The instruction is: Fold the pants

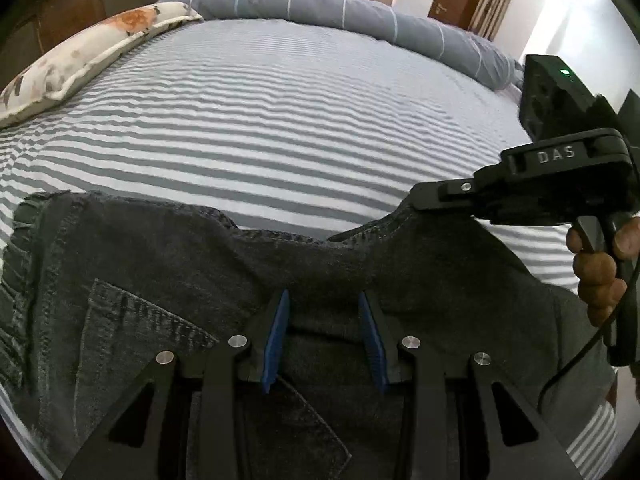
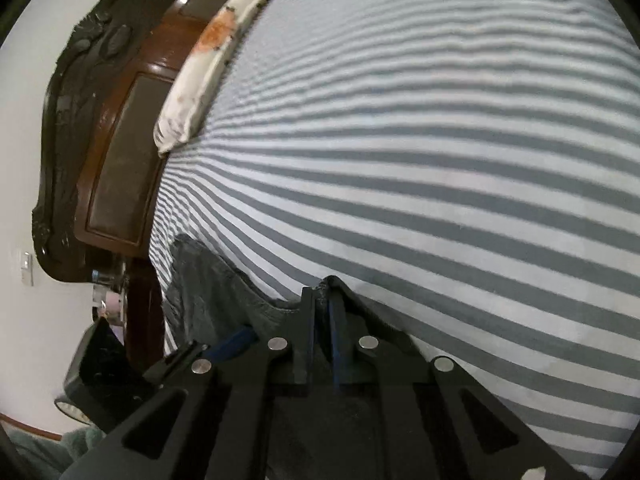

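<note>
The pants, dark grey denim, are spread over the near edge of the bed, filling the left wrist view from nine o'clock round to four o'clock, with a back pocket stitched at about eight o'clock. A soft, fairly heavy cloth is to be expected: it sags between held points, and its thick seams and hems give the firmest hold. The left gripper stands over the middle of the cloth with its blue fingers apart; whether they press a ridge of denim between them cannot be told. At three o'clock the right gripper is clenched on a raised corner of the pants, the denim pulled into a peak there. A floral pillow lies at ten o'clock.
</note>
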`<state>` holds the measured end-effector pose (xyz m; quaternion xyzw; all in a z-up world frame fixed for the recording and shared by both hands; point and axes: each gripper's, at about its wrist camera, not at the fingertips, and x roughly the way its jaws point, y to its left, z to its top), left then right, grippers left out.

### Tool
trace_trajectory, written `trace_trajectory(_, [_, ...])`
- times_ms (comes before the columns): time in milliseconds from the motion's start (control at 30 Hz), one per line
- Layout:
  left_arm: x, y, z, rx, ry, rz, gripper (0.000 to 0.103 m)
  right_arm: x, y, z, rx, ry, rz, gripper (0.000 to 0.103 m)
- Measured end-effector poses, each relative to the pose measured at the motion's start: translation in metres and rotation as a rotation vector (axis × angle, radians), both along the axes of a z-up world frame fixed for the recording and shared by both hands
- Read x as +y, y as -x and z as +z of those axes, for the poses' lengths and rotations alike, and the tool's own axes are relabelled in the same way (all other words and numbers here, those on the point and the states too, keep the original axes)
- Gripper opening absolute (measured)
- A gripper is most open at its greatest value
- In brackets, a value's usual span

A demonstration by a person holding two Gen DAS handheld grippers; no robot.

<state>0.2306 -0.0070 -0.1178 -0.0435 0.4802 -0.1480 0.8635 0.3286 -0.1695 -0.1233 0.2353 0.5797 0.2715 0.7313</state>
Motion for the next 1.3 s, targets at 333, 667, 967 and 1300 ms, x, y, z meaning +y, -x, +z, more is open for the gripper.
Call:
trace_trajectory(333, [0.007, 0.023, 0.030, -0.096, -0.007, -0.014, 0.040, 0.006, -0.015, -0.015, -0.010, 0.165, -0.080, 0.006])
trace_trajectory(667, [-0.009, 0.024, -0.002, 0.025, -0.139, -0.052, 0.042, 0.006, -0.011, 0.000, -0.034, 0.248, -0.085, 0.020])
trace_trajectory(967, [-0.017, 0.025, -0.010, -0.003, -0.174, -0.051, 0.048, -0.020, 0.043, 0.040, -0.075, 0.192, -0.162, 0.028])
trace_trajectory(1300, [-0.019, 0.029, -0.012, -0.022, -0.177, -0.053, 0.051, -0.059, 0.113, -0.015, 0.064, 0.201, -0.316, 0.017])
